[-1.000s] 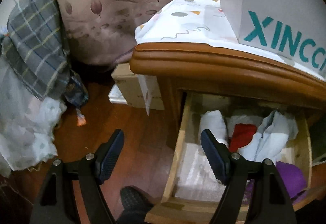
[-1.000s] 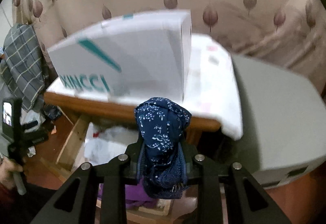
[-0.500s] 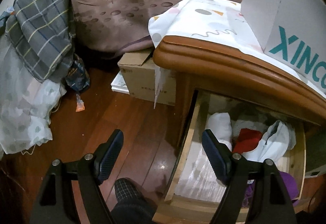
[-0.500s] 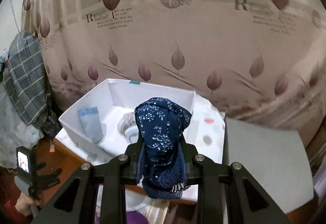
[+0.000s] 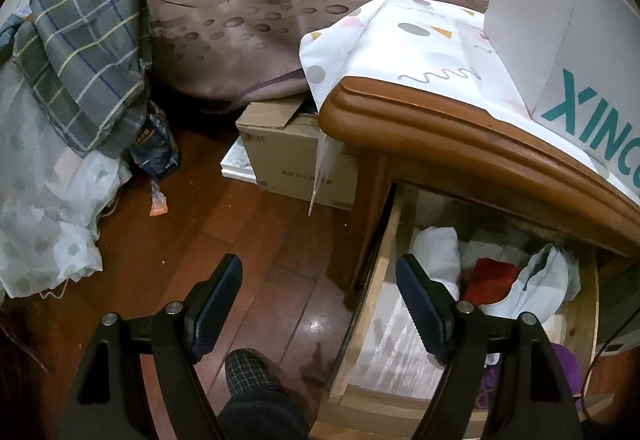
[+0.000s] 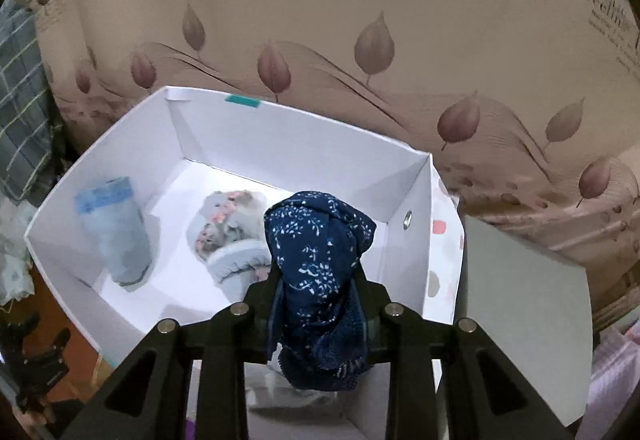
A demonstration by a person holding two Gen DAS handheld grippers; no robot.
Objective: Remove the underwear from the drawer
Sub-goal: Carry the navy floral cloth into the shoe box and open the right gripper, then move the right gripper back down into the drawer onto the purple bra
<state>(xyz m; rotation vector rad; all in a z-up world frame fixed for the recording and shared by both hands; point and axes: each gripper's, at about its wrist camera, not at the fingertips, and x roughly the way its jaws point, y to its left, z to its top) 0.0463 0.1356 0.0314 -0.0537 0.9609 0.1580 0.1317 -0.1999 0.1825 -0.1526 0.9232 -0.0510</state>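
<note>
Dark blue floral underwear (image 6: 320, 240) sits bunched between the fingers of my right gripper (image 6: 318, 282), whose pads still press on it while its jaws are opening. It hangs above the near right part of an open white box (image 6: 280, 136). In the box lie a light blue roll (image 6: 114, 228) and a pale floral roll (image 6: 232, 228). My left gripper (image 5: 319, 264) is open and holds nothing, over the floor at the left side of the open wooden drawer (image 5: 374, 304). A white roll (image 5: 438, 248), a red piece (image 5: 490, 278) and a purple piece (image 5: 566, 362) lie in the drawer.
The white box (image 5: 560, 52) stands on the cloth-covered wooden nightstand (image 5: 460, 136) above the drawer. A cardboard box (image 5: 292, 156) sits on the floor to its left, and plaid fabric (image 5: 84, 40) hangs at far left. A slippered foot (image 5: 248, 372) is below my left gripper.
My right gripper rose and moved forward with the blue underwear, from in front of the box to above its open inside. My left gripper drifted slightly left, still open.
</note>
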